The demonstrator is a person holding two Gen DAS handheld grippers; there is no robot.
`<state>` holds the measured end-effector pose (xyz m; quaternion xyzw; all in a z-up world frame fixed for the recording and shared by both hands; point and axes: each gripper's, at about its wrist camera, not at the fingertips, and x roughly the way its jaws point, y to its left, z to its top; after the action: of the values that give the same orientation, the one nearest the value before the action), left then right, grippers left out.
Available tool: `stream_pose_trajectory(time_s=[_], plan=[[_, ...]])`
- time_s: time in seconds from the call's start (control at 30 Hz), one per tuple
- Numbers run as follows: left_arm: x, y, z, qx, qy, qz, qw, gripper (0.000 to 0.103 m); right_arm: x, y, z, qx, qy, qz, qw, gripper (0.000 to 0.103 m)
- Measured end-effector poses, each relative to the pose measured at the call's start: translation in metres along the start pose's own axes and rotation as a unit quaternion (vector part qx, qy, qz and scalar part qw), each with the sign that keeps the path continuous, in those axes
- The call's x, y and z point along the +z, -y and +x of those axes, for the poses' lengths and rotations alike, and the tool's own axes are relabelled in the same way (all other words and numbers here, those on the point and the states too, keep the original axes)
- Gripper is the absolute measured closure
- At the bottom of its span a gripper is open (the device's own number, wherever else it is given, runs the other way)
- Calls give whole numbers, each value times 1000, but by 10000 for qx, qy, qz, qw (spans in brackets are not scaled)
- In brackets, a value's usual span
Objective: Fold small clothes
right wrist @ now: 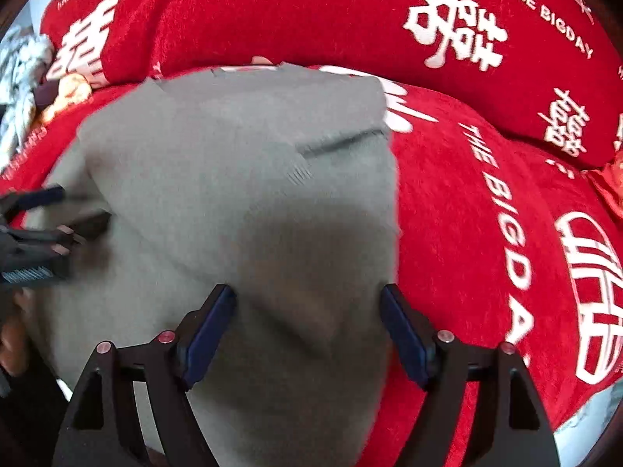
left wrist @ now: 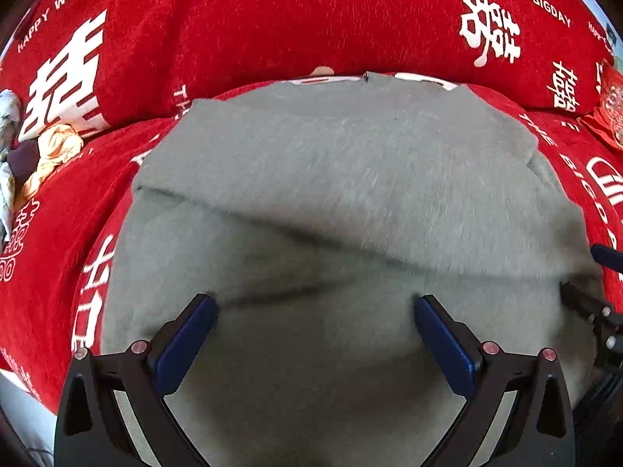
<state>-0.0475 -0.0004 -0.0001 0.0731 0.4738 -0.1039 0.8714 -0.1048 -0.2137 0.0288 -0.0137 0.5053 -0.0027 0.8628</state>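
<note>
A grey garment (left wrist: 350, 179) lies spread on the red printed cover, with a folded layer lying across it. It also shows in the right wrist view (right wrist: 233, 179). My left gripper (left wrist: 313, 303) is open and empty, hovering over the garment's near part. My right gripper (right wrist: 307, 295) is open and empty over the garment's right edge. The right gripper's fingers (left wrist: 584, 303) show at the right edge of the left wrist view. The left gripper's fingers (right wrist: 54, 214) show at the left of the right wrist view.
The red cover (left wrist: 272, 19) with white characters and lettering drapes over a raised back. A heap of other clothes (left wrist: 46, 151) lies at the far left, also seen in the right wrist view (right wrist: 43, 89). A red item (left wrist: 611, 109) lies at the far right.
</note>
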Motion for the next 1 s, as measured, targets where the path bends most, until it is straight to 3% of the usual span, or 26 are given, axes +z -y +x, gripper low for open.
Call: stream_pose_trajectory(time_s=[0.1,0.3,0.47,0.7,1.0], plan=[[-4,-11,-8,12,-18,-174,9998,0,-5,13,-7,55,-89,363,9993,21],[13,-29,-12,12,164,-525,9985,0,16,1,-26,218,441,391,9980,21],[12,-42,11,188,-92,-689,9974,0,18,-21,-3,642,220,295,9973,21],[-6,-45,4,236,83,-569,9981,0,-8,-36,-1,174,512,-444,9975,21],[-27,-50,-7,131,53,-719,9973,0,-30,-28,-9,204,601,-245,9977,15]])
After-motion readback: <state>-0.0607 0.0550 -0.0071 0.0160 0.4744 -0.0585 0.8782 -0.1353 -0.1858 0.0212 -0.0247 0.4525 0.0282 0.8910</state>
